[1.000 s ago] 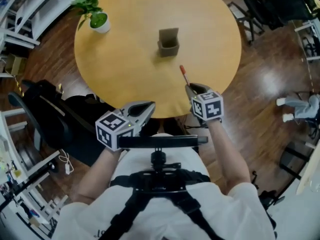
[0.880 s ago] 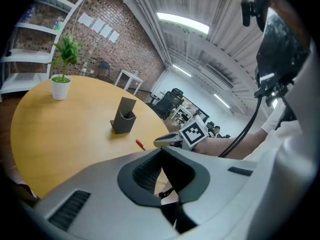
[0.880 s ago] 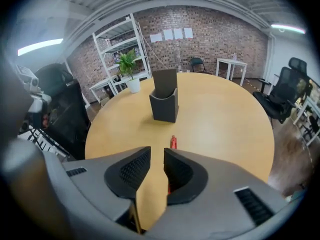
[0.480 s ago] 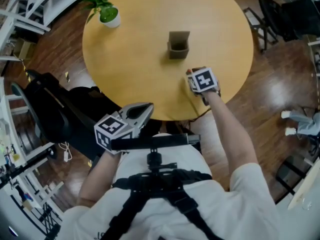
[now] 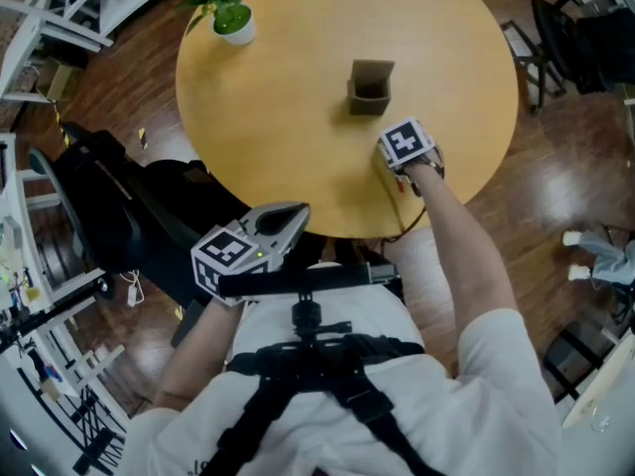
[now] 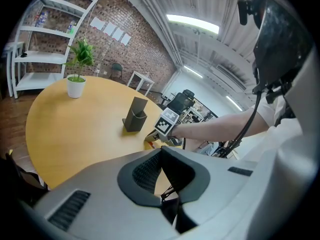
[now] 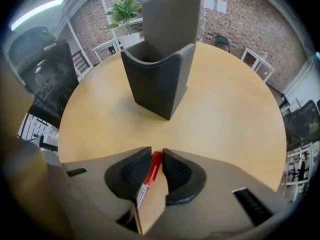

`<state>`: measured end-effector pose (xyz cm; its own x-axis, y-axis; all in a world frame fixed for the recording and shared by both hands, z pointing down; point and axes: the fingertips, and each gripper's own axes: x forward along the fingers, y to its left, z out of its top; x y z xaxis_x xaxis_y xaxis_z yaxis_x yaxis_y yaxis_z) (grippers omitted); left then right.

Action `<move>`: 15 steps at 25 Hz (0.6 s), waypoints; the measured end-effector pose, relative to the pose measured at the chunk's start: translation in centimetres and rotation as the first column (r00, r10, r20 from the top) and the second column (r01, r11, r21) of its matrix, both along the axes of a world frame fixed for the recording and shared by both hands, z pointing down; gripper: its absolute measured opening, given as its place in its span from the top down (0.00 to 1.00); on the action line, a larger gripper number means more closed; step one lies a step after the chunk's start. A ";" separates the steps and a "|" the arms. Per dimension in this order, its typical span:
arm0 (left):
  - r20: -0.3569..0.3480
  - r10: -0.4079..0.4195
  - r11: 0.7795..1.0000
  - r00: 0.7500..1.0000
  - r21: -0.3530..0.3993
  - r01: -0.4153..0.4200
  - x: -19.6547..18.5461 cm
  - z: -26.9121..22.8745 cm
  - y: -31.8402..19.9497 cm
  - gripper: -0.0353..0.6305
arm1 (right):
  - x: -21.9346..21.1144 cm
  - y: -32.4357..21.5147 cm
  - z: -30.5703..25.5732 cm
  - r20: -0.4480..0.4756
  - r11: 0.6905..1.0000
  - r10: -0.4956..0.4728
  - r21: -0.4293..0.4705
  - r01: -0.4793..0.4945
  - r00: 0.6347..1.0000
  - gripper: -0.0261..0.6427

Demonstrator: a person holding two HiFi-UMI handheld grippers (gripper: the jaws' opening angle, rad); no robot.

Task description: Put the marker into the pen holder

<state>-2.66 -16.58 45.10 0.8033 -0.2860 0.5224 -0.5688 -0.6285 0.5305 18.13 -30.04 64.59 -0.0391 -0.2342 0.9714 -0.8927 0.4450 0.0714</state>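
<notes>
The red marker (image 7: 155, 165) lies on the round wooden table (image 5: 278, 117), just in front of the dark grey pen holder (image 5: 370, 88) (image 7: 157, 69). My right gripper (image 7: 156, 159) points steeply down over it. Its jaws have just been closing, and both pads now sit against the marker. In the head view the marker cube hides the marker under the right gripper (image 5: 402, 155). The left gripper view shows a red tip of the marker (image 6: 148, 145) beneath the right gripper (image 6: 161, 135). My left gripper (image 5: 296, 214) (image 6: 161, 156) hangs off the table's near edge, shut and holding nothing.
A small potted plant (image 5: 233, 18) (image 6: 76, 79) stands at the table's far left edge. A black chair (image 5: 99, 216) sits by the table's left side, and more chairs (image 5: 585, 28) stand at the far right. White shelves (image 6: 45, 59) line the wall.
My right gripper went forward over the table, tipped down and came down over the marker, which now sits between its jaws. The left gripper has barely moved.
</notes>
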 end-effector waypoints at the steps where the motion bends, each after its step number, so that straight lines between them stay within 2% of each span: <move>1: 0.001 0.000 1.000 1.000 0.001 0.000 0.0 0.0 0.0 0.95 | -0.4 0.2 -0.1 0.026 1.000 0.001 -0.002 -0.001 1.000 0.85; 2: 0.001 0.000 1.000 1.000 0.001 0.000 0.0 0.0 0.0 0.95 | -1.6 0.6 -0.2 0.097 1.000 0.003 -0.005 -0.003 0.995 0.85; 4: -0.002 0.002 1.000 1.000 0.001 -0.002 0.0 -0.1 -0.1 0.95 | -4.2 1.3 -0.8 0.263 1.000 0.024 -0.006 -0.023 0.964 0.86; 6: -0.006 0.008 1.000 1.000 0.004 -0.008 0.2 -0.1 -0.2 0.95 | -3.4 1.4 -2.1 0.273 0.996 0.063 0.045 -0.078 0.960 0.86; 8: -0.009 0.018 1.000 1.000 0.007 -0.018 0.3 0.0 -0.3 0.95 | -1.7 0.3 -4.5 0.238 0.978 0.080 0.171 -0.123 0.968 0.86; 11: -0.014 0.039 0.999 0.999 0.014 -0.039 0.8 -0.1 -0.4 0.95 | -1.0 -0.8 -8.6 0.275 0.931 0.076 0.325 -0.167 0.958 0.86; 15: -0.018 0.059 0.998 0.998 0.026 -0.059 1.3 -0.4 -0.5 0.95 | -1.0 -2.3 -13.9 0.368 0.863 0.069 0.444 -0.240 0.927 0.86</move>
<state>-1.31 -17.07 44.73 0.8287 -0.2508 0.5003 -0.5204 -0.6743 0.5240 17.08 -32.30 50.71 -0.2583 -0.6910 0.6752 -0.9553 0.2866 -0.0722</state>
